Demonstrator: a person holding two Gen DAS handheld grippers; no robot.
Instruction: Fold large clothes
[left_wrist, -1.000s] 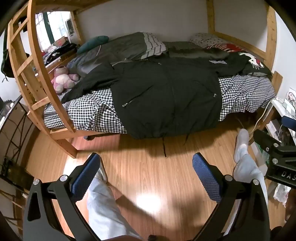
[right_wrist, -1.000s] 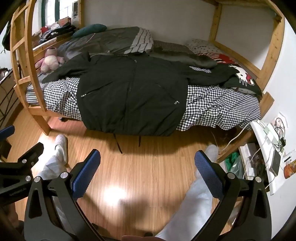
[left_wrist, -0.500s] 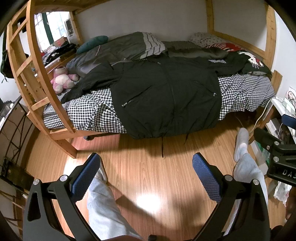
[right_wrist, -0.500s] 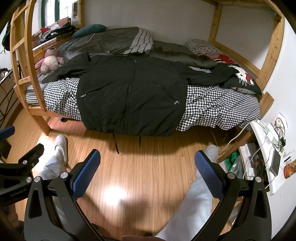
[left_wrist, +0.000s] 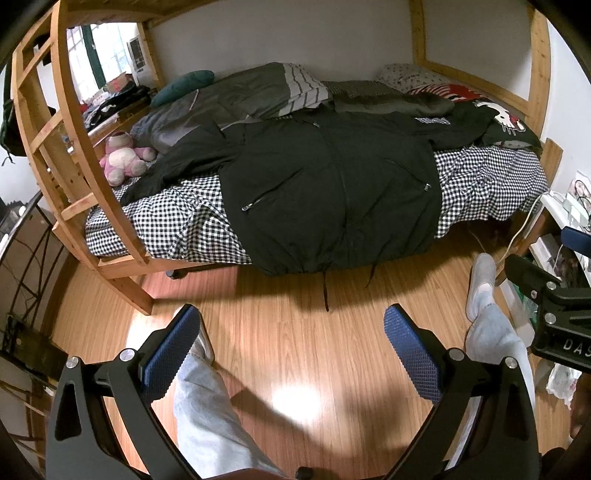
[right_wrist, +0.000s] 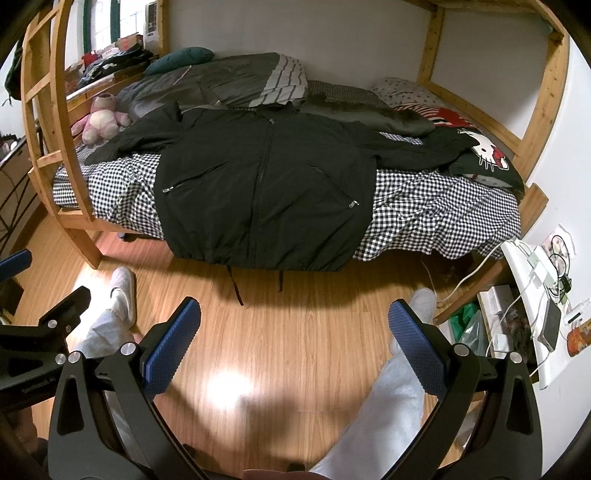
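Your left gripper (left_wrist: 291, 350) has its blue-padded fingers (left_wrist: 171, 350) spread wide, holding and touching nothing; your right gripper (right_wrist: 293, 347) is spread just as wide and empty too. Both hang over the wooden floor (left_wrist: 295, 343), well apart from the bed. The black jacket (left_wrist: 332, 184) lies zipped and face up across the checkered bedsheet (right_wrist: 424, 210), sleeves out to both sides, its hem and drawcords hanging over the near bed edge. Your trouser legs (right_wrist: 388, 398) and pale shoes stand between grippers and bed. A pink plush toy (left_wrist: 122, 158) sits beside the wooden ladder frame (left_wrist: 74, 155). The right sleeve's end is lost among a dark Hello Kitty pillow (right_wrist: 484, 158) and bedding.
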